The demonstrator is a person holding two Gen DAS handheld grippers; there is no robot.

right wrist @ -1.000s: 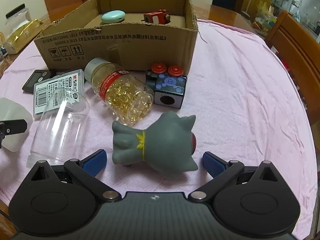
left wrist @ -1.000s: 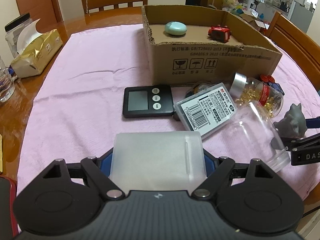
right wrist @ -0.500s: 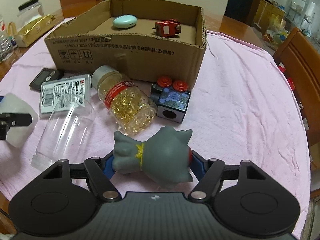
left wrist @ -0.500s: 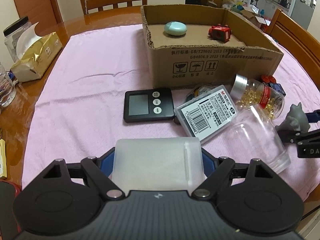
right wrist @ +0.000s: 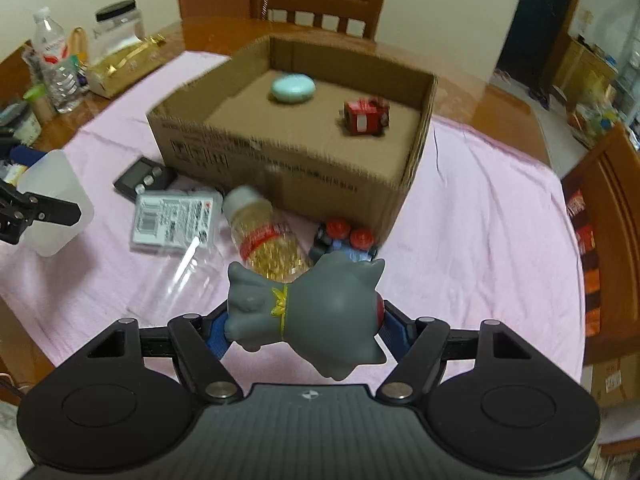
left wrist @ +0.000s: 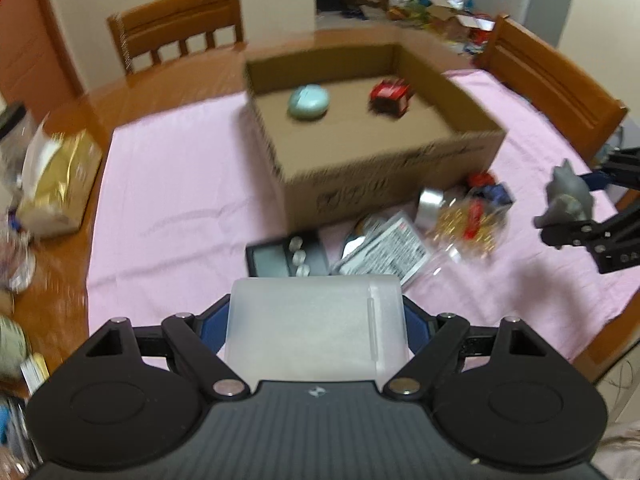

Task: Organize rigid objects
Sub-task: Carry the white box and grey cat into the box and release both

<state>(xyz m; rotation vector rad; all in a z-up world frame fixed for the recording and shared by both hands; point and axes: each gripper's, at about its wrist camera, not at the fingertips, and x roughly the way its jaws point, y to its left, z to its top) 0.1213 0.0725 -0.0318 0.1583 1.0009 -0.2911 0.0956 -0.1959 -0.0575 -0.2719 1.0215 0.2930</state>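
Left wrist view
Left tool (left wrist: pixel 318 322): clenched on the frosted plastic box (left wrist: pixel 316 328), one blue pad on each short side; hold that pressure, since the smooth walls look likely to slip.
Frosted plastic box: off the pink tablecloth (left wrist: pixel 180 184), level between the fingers, and hiding the near edge of the black digital timer (left wrist: pixel 280 258).
Cardboard box (left wrist: pixel 384 168): open-topped, straight ahead, with a mint oval case (left wrist: pixel 309 101) and a red toy car (left wrist: pixel 390 96) on its floor; aim for the bare floor nearer you.
Clearance: carry your load above the near wall before you move forward, as I judge the rim the likeliest thing to catch.
Other side: the right tool is at the right edge of this view with the grey toy, well apart from yours; keep that gap.

Right wrist view
Right tool (right wrist: pixel 304 326): grasping the grey cat figurine (right wrist: pixel 308 316) across its body, head to the right, clear of the tablecloth.
Below it: the capsule bottle (right wrist: pixel 266 240), the toy with red knobs (right wrist: pixel 346 240) and a clear plastic cup (right wrist: pixel 188 276) lie just under the figurine; go up before going forward.
Labelled card box (right wrist: pixel 174 220): lies flat beside the bottle.
Drop spot: the box floor in front of the red toy car looks free; I suggest you enter over the near wall and release low.
Order: put one item in at a time, so the two tools do not crowd the opening.
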